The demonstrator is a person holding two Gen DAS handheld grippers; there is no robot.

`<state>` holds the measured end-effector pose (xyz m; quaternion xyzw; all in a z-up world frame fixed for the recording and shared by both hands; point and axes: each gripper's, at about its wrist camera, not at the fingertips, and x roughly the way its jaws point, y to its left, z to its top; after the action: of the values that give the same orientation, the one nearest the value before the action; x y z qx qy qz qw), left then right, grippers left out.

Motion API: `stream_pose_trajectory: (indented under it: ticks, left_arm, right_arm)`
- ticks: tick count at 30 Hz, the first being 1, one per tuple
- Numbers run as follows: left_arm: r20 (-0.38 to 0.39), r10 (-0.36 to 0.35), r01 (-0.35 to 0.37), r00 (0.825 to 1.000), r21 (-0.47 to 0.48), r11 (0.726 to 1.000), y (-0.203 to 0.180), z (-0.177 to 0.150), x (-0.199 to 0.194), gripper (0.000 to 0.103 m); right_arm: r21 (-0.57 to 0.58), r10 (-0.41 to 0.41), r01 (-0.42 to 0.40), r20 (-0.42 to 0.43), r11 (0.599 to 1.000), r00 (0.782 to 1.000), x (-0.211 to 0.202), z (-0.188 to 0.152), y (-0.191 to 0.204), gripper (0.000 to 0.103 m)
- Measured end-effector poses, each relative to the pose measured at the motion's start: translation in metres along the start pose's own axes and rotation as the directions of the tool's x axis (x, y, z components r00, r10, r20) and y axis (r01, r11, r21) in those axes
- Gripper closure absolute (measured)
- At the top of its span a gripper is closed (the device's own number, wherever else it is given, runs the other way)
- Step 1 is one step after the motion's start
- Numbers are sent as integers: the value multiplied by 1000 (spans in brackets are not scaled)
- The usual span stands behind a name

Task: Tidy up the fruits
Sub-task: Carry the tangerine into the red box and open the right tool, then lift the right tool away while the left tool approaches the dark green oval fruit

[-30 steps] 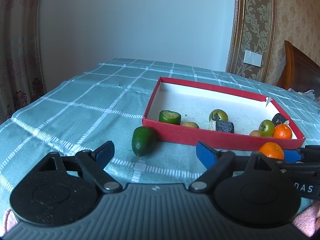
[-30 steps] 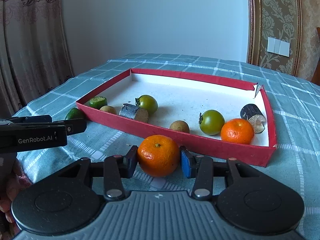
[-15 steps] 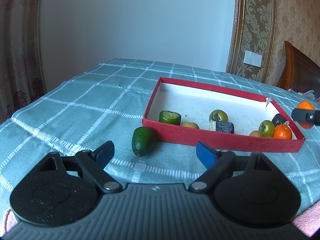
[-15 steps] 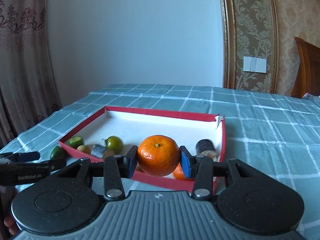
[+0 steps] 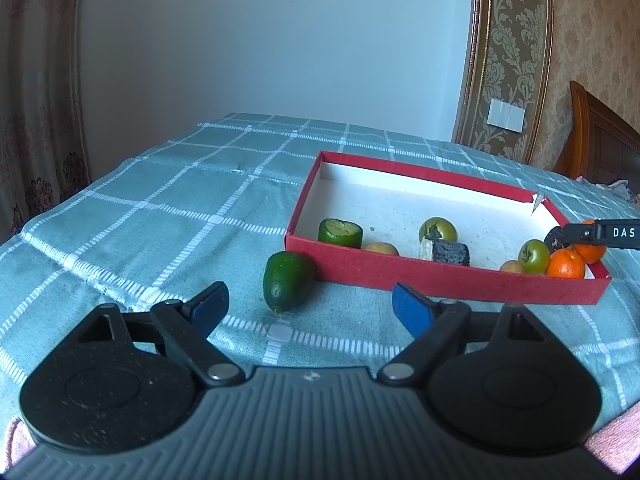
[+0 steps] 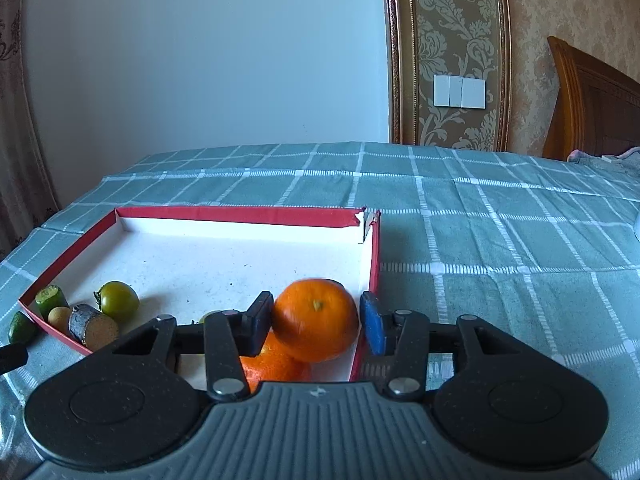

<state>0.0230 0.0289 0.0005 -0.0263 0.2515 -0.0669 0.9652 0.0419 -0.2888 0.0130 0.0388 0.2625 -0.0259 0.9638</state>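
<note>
a: where is the orange being handled, and what is the right gripper (image 6: pixel 316 326) doing with it?

b: the mandarin (image 6: pixel 316 320) sits between the two blue pads, above the near right corner of the red tray (image 6: pixel 240 214). the jaws have just been opening. a sliver of gap shows beside the right pad, while the left pad looks to be touching the peel or nearly so, so the grip seems to be letting go. the fruit is slightly blurred.

a: why there?

b: a second mandarin (image 6: pixel 272 364) already lies in that corner, right under it. my guess is like is being put with like. green tomatoes, a cut green piece and a dark stub lie further along the same tray.

a: which way does the fruit point?

b: it is nearly round, so there is no real long axis. its small stem dimple faces the camera, tipped a little upward.

a: and the left gripper (image 5: pixel 308 306)?

b: spread wide and empty, low over the checked cloth (image 5: pixel 160 208). just ahead of it lies a green avocado-like fruit (image 5: pixel 286 284), outside the tray and touching or almost touching its near wall. this one is oval, its long axis running from the tray toward the camera, with the narrow tip nearest the jaws. it looks like the likely next pick.
</note>
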Motion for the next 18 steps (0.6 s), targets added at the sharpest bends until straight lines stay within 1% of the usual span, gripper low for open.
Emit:
stream_pose_trajectory:
  ticks: [2,4,6,7,10,13,16,18]
  left_arm:
    - [0,0,0,1000,0,1000,0,0,0,16]
    - [-2,1,-1,1000,0,1000,0,0,0,16]
    - [-1,3,-3,1000,-2,1000,0,0,0,15]
    - [-1,3,-3,1000,-3,1000,0,0,0,15]
    - [-2,6,-6,1000,0,1000,-1,0,0,15]
    - [-1,9,-9,1000,4,1000,-2,0,1,15]
    - [-3,15,-15,1000,4,1000,-2,0,1,15]
    - [-4,21,-21,1000,6,1000,-3,0,1,14]
  right_arm:
    - [-1,-26,26,30,1000,999,-5,-2,1,39]
    - [9,-36,36,77,999,996,-17,-2,-1,32]
    - [25,-29,27,111,999,993,-31,-4,-3,32]
    - [34,-10,6,122,999,993,-39,-5,-5,32]
    - [69,37,-45,111,997,993,-61,-16,-9,31]
    - [139,101,-115,99,984,990,-77,-34,-13,25]
    - [223,169,-184,83,957,982,-82,-55,-17,25]
    - [238,177,-193,88,952,980,-80,-67,-18,25]
